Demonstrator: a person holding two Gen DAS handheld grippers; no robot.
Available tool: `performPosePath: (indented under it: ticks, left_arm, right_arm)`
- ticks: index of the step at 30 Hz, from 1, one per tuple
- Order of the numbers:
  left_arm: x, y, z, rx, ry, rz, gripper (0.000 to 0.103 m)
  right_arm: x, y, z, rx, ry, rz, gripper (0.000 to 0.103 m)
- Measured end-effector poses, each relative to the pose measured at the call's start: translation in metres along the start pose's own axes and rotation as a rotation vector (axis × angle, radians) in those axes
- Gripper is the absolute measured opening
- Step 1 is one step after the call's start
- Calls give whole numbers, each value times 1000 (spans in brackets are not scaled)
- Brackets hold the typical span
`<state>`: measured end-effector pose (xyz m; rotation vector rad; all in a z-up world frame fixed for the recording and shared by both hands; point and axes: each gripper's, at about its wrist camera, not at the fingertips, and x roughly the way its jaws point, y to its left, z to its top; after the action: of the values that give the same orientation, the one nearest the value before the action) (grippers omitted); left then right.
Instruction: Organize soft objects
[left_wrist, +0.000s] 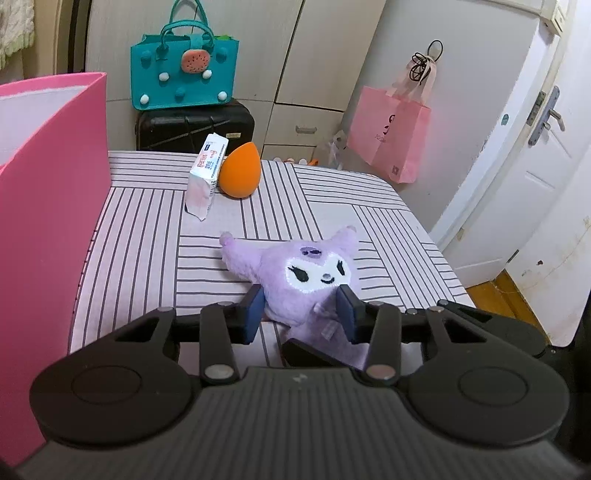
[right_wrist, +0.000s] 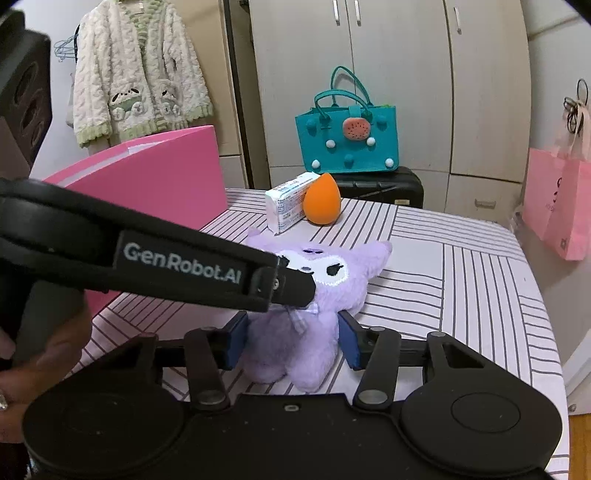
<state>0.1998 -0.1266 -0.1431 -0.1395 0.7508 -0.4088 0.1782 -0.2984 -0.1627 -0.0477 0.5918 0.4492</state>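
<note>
**Two grippers on one plush**

The purple plush (right_wrist: 314, 314) lay face up near the front edge of the striped tabletop (right_wrist: 461, 266), roughly midway between its left and right edges. The right gripper (right_wrist: 293, 341) straddled the plush's body, blue pads close on either side; whether they pressed the fur or merely flanked it could not be told. The left gripper (left_wrist: 303, 314) bracketed the neck, just under the face, its pads against or very near the fur; from the right wrist view it crossed in front of the face. Neither pair looked fully clenched, and neither clearly gripped.

Toward the back edge stood a tissue pack (left_wrist: 205, 175) touching an orange sponge (left_wrist: 240, 170). A pink box (left_wrist: 44, 221) rose along the left edge, probably the destination.

Risks, as a judgement: with both tools on one small toy, pulling in different directions could stretch it or drag it from one grip. Plush compresses, so a shallow pinch on fur alone could slip during a lift. The left tool sat close over the right one's fingers, and a careless move could knock them together.

Hidden: the box's inside, the plush's legs under the left tool in its own view, and part of its face in the right view.
</note>
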Motion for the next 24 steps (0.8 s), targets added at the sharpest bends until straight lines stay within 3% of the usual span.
performPosePath:
  ticks: [5, 8, 15, 24]
  left_arm:
    - [-10, -2, -3, 11, -6, -10, 41]
    - [-16, -9, -7, 80, -5, -6, 42]
    - [-32, -13, -5, 112, 64, -17, 42]
    - [-66, -18, -12, 172, 138, -73, 42]
  right_arm:
    - [-6, -1, -1, 36, -2, 20, 54]
    - [-12, -3, -3, 63, 6, 41, 53]
    - [-27, 3, -4, 82, 40, 78, 53]
    - [-51, 13, 3, 116, 151, 135, 54]
